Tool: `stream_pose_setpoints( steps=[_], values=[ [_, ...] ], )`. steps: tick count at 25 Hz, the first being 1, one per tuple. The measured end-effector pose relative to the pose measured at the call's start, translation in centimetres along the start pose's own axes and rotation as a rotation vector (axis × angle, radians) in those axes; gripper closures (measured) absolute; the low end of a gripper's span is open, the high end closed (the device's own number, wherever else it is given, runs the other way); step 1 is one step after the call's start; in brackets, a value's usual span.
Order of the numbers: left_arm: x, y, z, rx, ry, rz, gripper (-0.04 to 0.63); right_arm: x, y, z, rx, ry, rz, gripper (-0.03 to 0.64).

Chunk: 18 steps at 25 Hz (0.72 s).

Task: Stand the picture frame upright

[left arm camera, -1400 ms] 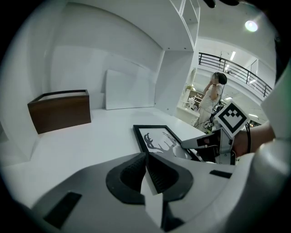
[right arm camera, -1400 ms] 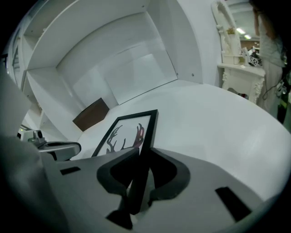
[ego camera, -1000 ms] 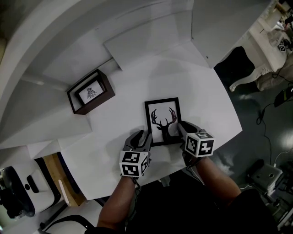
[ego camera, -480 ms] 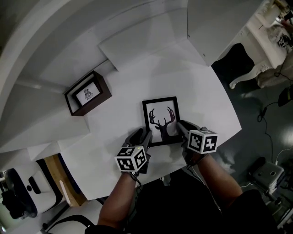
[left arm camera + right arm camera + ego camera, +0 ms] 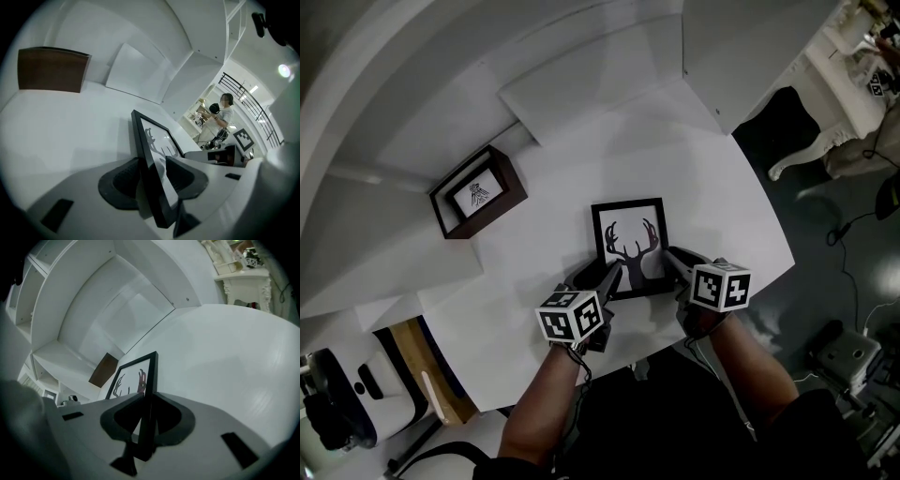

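A black picture frame (image 5: 628, 239) with a deer silhouette sits on the white table (image 5: 703, 178), its near edge towards me. My left gripper (image 5: 607, 279) is at the frame's lower left corner. In the left gripper view the picture frame (image 5: 157, 140) stands between the jaws of the left gripper (image 5: 154, 176). These jaws have just been opening, and small gaps show beside the pads. My right gripper (image 5: 672, 262) holds the lower right corner. In the right gripper view the right gripper (image 5: 147, 416) is shut on the edge of the picture frame (image 5: 133, 376).
A brown box frame (image 5: 478, 192) with a small print stands at the back left, also visible as the brown box frame (image 5: 51, 69). White shelving rises behind the table. The table's front edge runs just under my hands. A person (image 5: 225, 110) stands far off.
The left gripper has rolled and slid right, from beside the frame onto its lower left corner, with its jaws wider. The right gripper has rolled slightly but stays in place.
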State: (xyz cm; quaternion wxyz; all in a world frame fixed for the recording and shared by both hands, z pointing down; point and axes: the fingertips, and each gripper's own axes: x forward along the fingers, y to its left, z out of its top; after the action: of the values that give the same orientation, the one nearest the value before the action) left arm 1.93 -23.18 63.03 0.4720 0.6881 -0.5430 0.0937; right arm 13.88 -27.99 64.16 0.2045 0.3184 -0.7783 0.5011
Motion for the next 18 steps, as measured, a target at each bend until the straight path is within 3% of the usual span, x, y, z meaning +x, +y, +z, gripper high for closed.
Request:
stream_pose_setpoints(
  steps=[3, 9, 11, 14, 16, 18],
  values=[
    [0.2, -0.1, 0.6, -0.101, -0.018, -0.045, 0.419, -0.2, -0.3, 0.2, 0.030, -0.014, 0.013, 0.557],
    [0.1, 0.1, 0.4, -0.383, -0.033, -0.139, 0.431, -0.7, 0.2, 0.4, 0.010, -0.053, 0.049, 0.557],
    [0.1, 0.3, 0.4, -0.513, -0.058, -0.171, 0.431, -0.8, 0.2, 0.4, 0.013, -0.059, 0.064, 0.557],
    [0.3, -0.2, 0.3, -0.727, -0.083, -0.281, 0.434, -0.7, 0.3, 0.4, 0.013, -0.051, 0.081, 0.558],
    [0.6, -0.9, -0.4, -0.761, -0.052, -0.320, 0.434, -0.7, 0.3, 0.4, 0.012, -0.050, 0.088, 0.558],
    [0.9, -1.1, -1.1, -0.710, -0.019, -0.306, 0.490, -0.6, 0.4, 0.4, 0.001, -0.048, 0.091, 0.558]
  ],
)
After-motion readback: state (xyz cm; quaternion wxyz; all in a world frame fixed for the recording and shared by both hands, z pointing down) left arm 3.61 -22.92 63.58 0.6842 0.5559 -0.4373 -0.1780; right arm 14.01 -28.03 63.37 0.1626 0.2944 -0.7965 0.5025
